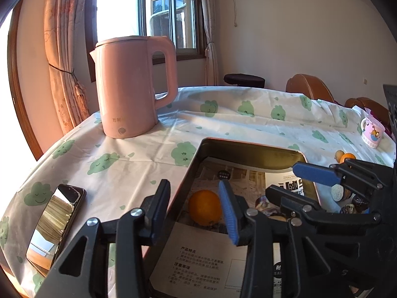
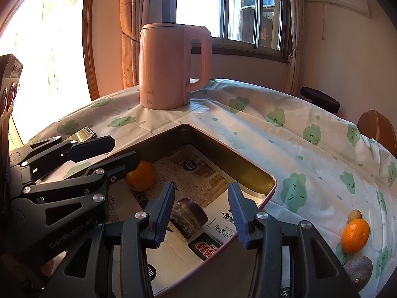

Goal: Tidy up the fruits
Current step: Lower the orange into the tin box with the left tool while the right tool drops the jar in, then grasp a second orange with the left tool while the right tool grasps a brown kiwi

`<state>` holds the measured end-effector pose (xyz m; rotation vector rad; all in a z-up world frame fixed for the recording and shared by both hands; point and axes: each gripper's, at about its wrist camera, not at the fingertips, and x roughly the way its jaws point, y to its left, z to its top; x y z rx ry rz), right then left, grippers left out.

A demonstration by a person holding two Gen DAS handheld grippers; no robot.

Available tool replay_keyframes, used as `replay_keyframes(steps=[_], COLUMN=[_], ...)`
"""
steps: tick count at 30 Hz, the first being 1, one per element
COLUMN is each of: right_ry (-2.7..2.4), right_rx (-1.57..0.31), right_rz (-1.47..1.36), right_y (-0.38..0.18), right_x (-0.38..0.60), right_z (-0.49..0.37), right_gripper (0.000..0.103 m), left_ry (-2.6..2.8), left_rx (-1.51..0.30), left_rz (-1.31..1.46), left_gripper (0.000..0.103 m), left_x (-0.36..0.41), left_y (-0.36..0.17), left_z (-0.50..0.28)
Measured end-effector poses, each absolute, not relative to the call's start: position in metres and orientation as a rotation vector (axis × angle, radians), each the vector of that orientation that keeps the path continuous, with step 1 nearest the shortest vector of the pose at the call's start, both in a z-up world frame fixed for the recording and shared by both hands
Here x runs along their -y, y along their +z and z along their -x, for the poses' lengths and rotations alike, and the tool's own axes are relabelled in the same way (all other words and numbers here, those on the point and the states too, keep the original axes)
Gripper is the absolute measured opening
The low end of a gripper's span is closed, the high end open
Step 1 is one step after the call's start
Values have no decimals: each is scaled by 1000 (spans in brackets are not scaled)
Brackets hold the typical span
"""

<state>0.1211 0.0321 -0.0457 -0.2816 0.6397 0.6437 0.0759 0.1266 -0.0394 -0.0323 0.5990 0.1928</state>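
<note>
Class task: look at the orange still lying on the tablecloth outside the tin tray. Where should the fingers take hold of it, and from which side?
Grip the orange across its round middle, coming from above: small fruits crowd it on the far and near sides, so probably only its left and right flanks are free.

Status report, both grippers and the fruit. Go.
Left gripper open over tin, orange loose beneath. Right gripper open, purple fruit loose in tin. Second orange waiting on table. Nothing blocking.

Left hand-held gripper [image 1: 196,211] with black angular linkage arms, round silver pivot screws, ribbed blue finger pads [image 1: 229,213], right hand-held gripper [image 2: 199,213] of matching build, pale "GenRobot AI" lettering on black frame
</note>
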Motion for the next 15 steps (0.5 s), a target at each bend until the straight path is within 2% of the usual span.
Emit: replay_keyframes(steps=[5, 12, 15], right_ry=[632, 618, 603], right_rx=[-631, -609, -592], right_rz=[275, 271, 276], right_y=[-43, -35, -30], right_x=[-28, -14, 1], right_z=[-119, -109, -101], right_gripper=[51, 56, 60], left_ry=[208, 184, 160], left_rx=[-575, -547, -518], left_rz=[27, 37, 48], left_gripper=[55, 56, 65], left_x=[-126, -116, -105], left_y=[-37, -30, -24], left_z=[-71, -60, -49])
